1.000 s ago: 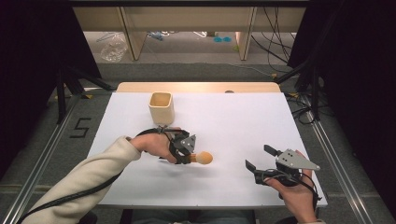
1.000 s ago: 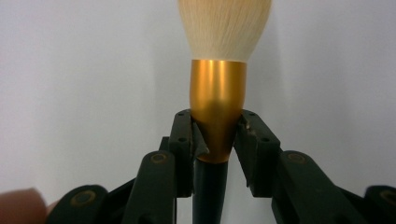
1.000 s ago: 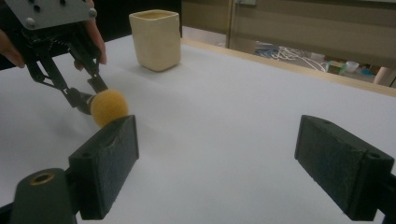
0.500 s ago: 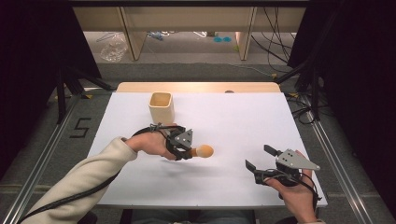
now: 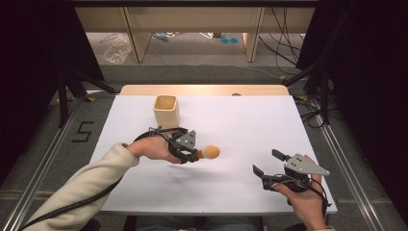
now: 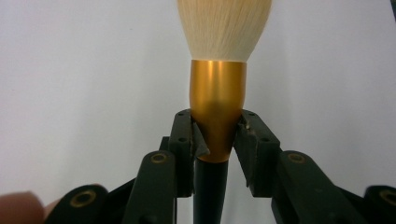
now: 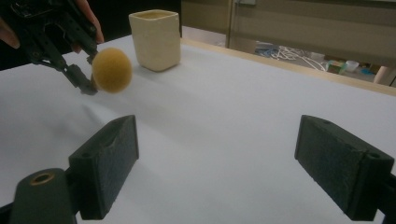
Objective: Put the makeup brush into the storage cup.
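The brush (image 6: 218, 70) is riding in the left hand-held gripper (image 5: 196, 154), clamped at the gold ferrule, its pale bristle head pointing out to the person's right. Against the picture from a second ago, it is sitting higher and farther from the person now, off the surface (image 5: 240, 125) with its soft shadow lying beneath it, so the pick-up looks done and the carry is under way. In the left gripper view the two black jaws are pressing on the lower end of the ferrule from both sides, with the dark handle running down between them. That grip looks firm, though it is biting on a tapered part, so a slip is my one worry.

Just beyond the left hand, the cup (image 5: 166, 109) is standing upright and open at the top, near the brush but not touching it. My read is that the brush is heading there, and it will need turning handle-down first.

Over at the near right, the right hand-held gripper (image 5: 269, 163) is hovering low, jaws spread wide, holding nothing.
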Demonstrator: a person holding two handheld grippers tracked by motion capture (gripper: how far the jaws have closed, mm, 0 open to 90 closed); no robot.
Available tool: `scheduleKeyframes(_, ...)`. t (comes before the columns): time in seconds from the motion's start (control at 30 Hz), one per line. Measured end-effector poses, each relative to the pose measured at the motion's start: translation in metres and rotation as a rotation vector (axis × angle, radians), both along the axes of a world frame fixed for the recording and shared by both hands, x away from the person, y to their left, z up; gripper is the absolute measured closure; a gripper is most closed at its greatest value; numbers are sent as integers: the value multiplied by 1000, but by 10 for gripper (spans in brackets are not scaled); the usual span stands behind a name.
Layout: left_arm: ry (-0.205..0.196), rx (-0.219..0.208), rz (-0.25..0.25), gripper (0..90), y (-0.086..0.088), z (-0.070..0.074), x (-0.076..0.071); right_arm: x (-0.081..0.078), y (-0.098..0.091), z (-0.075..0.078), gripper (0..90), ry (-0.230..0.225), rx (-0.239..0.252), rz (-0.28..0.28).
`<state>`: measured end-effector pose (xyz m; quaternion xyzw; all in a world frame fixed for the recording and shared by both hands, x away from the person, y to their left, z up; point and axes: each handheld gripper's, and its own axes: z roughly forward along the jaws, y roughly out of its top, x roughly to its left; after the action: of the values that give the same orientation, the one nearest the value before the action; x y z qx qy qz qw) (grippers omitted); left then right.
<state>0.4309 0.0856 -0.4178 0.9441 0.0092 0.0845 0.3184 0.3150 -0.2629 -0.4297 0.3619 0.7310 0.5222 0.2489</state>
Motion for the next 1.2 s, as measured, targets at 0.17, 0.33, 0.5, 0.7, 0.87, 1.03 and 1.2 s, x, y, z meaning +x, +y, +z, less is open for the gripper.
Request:
scheduleKeyframes(0.17, -1, -22, 6, 689, 3, 2, 1, 0, 0, 0, 146, -3, 5, -2)
scheduleKeyframes(0.33, -23, -51, 9, 690, 4, 5, 0, 0, 0, 0, 146, -5, 5, -3)
scheduleKeyframes(0.5, -17, -74, 24, 690, 6, 5, 0, 0, 0, 0, 146, 0, -5, -6)
scheduleKeyframes(0.7, -4, -112, 36, 690, 7, 5, -2, 0, 0, 0, 146, -3, 6, -5)
scheduleKeyframes(0.87, 7, -135, 42, 690, 10, 6, -2, 0, 0, 0, 146, -1, 2, -9)
scheduleKeyframes(1.03, 18, -168, 57, 690, 13, 6, -2, 0, 0, 0, 146, -1, 6, -7)
scheduleKeyframes(1.2, 19, -192, 64, 690, 14, 6, -3, 0, 0, 0, 146, -2, 7, -6)
